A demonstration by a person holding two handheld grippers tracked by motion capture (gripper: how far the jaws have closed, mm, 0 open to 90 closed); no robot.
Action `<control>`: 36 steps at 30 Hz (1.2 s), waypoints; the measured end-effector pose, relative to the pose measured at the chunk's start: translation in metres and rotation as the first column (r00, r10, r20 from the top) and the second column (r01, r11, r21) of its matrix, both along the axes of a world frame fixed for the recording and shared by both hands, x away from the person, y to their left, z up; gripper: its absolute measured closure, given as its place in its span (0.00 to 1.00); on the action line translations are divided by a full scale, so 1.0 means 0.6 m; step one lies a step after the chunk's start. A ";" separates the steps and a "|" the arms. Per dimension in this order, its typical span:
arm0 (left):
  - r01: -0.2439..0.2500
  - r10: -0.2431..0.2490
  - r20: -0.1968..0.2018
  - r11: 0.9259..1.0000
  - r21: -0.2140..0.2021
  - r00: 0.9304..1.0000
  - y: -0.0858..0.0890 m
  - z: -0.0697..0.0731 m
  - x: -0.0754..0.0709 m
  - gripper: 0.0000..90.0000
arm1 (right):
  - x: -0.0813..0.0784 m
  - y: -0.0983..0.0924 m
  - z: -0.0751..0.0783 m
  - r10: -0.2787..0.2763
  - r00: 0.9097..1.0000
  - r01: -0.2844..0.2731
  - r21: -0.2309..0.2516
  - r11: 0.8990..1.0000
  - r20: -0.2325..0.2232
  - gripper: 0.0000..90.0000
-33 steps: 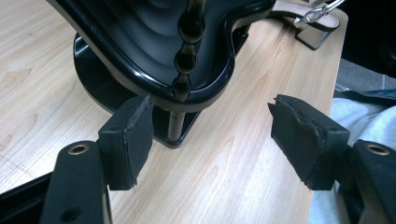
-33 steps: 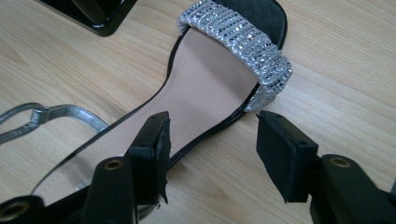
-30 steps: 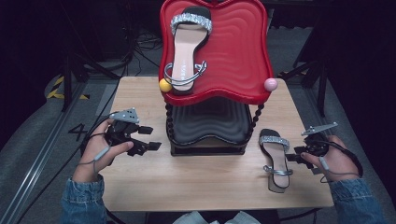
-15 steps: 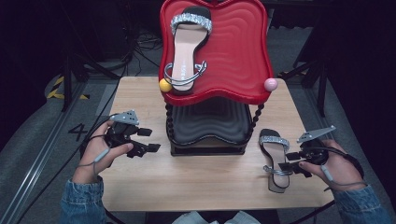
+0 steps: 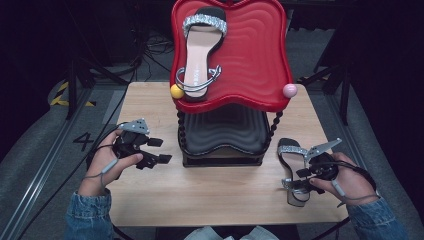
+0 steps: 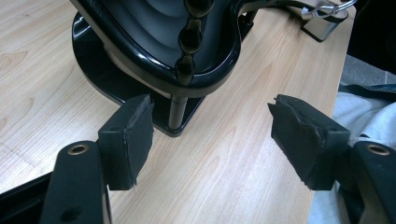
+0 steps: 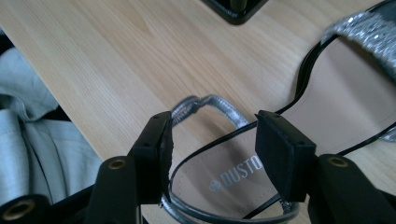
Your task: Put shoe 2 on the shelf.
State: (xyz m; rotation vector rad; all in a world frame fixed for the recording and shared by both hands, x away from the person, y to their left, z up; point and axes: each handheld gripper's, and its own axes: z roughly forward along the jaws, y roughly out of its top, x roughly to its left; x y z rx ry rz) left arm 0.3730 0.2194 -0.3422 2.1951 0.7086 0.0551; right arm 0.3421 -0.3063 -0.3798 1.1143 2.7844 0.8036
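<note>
Silver ankle strap (image 7: 219, 108) between right gripper (image 7: 212, 140) jaws, half-open, nothing gripped (left gripper (image 6: 210, 135) wide, empty); centre pads before closing.

Recording lab: black-curtained surround, floor cables (image 5: 150, 42), hazard tape (image 5: 62, 95), lone wooden table (image 5: 150, 107).

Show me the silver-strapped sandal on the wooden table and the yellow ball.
silver-strapped sandal on the wooden table (image 5: 289, 152), high view, glitter toe strap.
yellow ball (image 5: 176, 91), high view, its middle.
</note>
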 end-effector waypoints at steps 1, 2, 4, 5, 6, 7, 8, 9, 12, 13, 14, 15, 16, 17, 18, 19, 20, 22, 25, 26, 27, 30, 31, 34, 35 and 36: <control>0.001 -0.001 -0.003 1.000 0.003 1.000 0.000 0.000 0.000 0.33 | -0.002 -0.001 0.005 0.000 1.000 0.000 0.009 1.000 0.010 0.52; 0.002 -0.002 -0.002 1.000 0.002 1.000 -0.001 0.000 0.000 0.33 | -0.004 -0.001 0.008 0.001 1.000 -0.001 0.015 1.000 0.012 0.51; 0.003 -0.003 -0.004 1.000 0.004 1.000 -0.001 -0.001 0.000 0.33 | -0.009 0.000 0.016 0.007 1.000 -0.007 0.028 1.000 0.010 0.50; 0.005 -0.005 -0.008 1.000 0.009 1.000 -0.001 0.000 0.001 0.33 | -0.012 0.001 0.016 0.014 1.000 -0.014 0.023 1.000 0.005 0.50; 0.005 -0.005 -0.013 1.000 0.009 1.000 -0.002 -0.001 0.001 0.33 | -0.014 0.004 0.015 0.024 1.000 -0.024 0.016 1.000 -0.002 0.50; 0.005 -0.005 -0.011 1.000 0.009 1.000 -0.002 -0.001 0.001 0.33 | -0.015 0.005 0.014 0.029 1.000 -0.029 0.010 1.000 -0.009 0.50; 0.004 -0.004 -0.012 1.000 0.009 1.000 -0.002 -0.002 0.001 0.33 | -0.015 0.007 0.011 0.038 0.999 -0.037 0.007 0.999 -0.016 0.51; 0.002 -0.002 -0.012 1.000 0.008 1.000 -0.002 -0.002 0.001 0.33 | -0.015 0.008 0.008 0.041 0.999 -0.041 0.001 0.999 -0.025 0.54; 0.002 -0.002 -0.011 1.000 0.007 1.000 0.000 -0.002 0.002 0.33 | -0.009 0.006 -0.003 0.043 0.998 -0.046 -0.059 0.997 -0.048 0.71; 0.002 -0.002 -0.013 1.000 0.008 1.000 0.000 -0.002 0.002 0.33 | -0.008 0.005 -0.005 0.041 0.998 -0.045 -0.060 0.997 -0.057 0.79; -0.001 0.001 -0.012 1.000 0.007 1.000 0.000 -0.002 0.001 0.33 | -0.007 0.004 -0.004 0.041 0.997 -0.045 -0.055 0.997 -0.071 0.86; -0.001 0.001 -0.014 1.000 0.008 1.000 0.001 -0.002 0.002 0.33 | -0.006 0.002 -0.001 0.039 0.997 -0.043 -0.054 0.998 -0.073 0.90; -0.006 0.006 -0.013 1.000 0.004 1.000 0.001 -0.003 0.002 0.33 | -0.006 0.000 0.003 0.039 0.997 -0.042 -0.056 0.998 -0.060 0.93; -0.008 0.008 -0.014 1.000 0.004 1.000 0.001 -0.003 0.002 0.33 | -0.006 -0.003 0.011 0.030 0.999 -0.032 -0.056 0.998 -0.040 0.95; -0.008 0.008 -0.014 1.000 0.003 1.000 0.001 -0.004 0.002 0.33 | -0.006 -0.007 0.018 0.013 1.000 -0.015 -0.053 0.999 -0.023 0.95; -0.007 0.007 -0.012 1.000 0.005 1.000 0.001 -0.004 0.003 0.33 | -0.005 -0.011 0.025 -0.001 1.000 0.000 -0.053 0.999 -0.006 0.95; -0.008 0.008 -0.013 1.000 0.004 1.000 0.001 -0.004 0.003 0.33 | -0.005 -0.015 0.029 -0.014 1.000 0.014 -0.056 0.998 0.003 0.95; -0.003 0.003 -0.016 1.000 0.005 1.000 0.001 -0.005 0.003 0.33 | -0.003 -0.025 0.041 -0.038 0.999 0.040 -0.063 0.997 0.025 0.96; -0.005 0.005 -0.014 1.000 0.006 1.000 0.002 -0.005 0.003 0.33 | 0.000 -0.043 0.053 -0.078 0.996 0.081 -0.063 0.995 0.052 0.96; -0.005 0.005 -0.014 1.000 0.006 1.000 0.002 -0.005 0.003 0.33 | 0.001 -0.048 0.055 -0.085 0.995 0.089 -0.063 0.994 0.055 0.96; -0.005 0.005 -0.013 1.000 0.007 1.000 0.001 -0.005 0.003 0.33 | 0.002 -0.053 0.057 -0.093 0.994 0.097 -0.059 0.994 0.062 0.96; -0.004 0.004 -0.017 1.000 0.008 1.000 0.000 -0.005 0.003 0.33 | 0.003 -0.071 0.064 -0.139 0.988 0.143 -0.052 0.988 0.069 0.96; -0.001 0.001 -0.018 1.000 0.011 1.000 0.000 -0.005 0.004 0.33 | 0.003 -0.076 0.064 -0.153 0.986 0.157 -0.052 0.986 0.070 0.96; 0.002 -0.001 -0.018 1.000 0.013 1.000 0.001 -0.005 0.004 0.33 | 0.005 -0.097 0.061 -0.211 0.976 0.215 -0.068 0.974 0.060 0.95; 0.001 -0.001 -0.017 1.000 0.013 1.000 0.001 -0.005 0.004 0.33 | 0.005 -0.097 0.061 -0.211 0.976 0.215 -0.068 0.974 0.060 0.95; -0.002 0.002 -0.015 1.000 0.008 1.000 0.001 -0.006 0.004 0.33 | 0.007 -0.104 0.056 -0.227 0.972 0.231 -0.075 0.970 0.056 0.95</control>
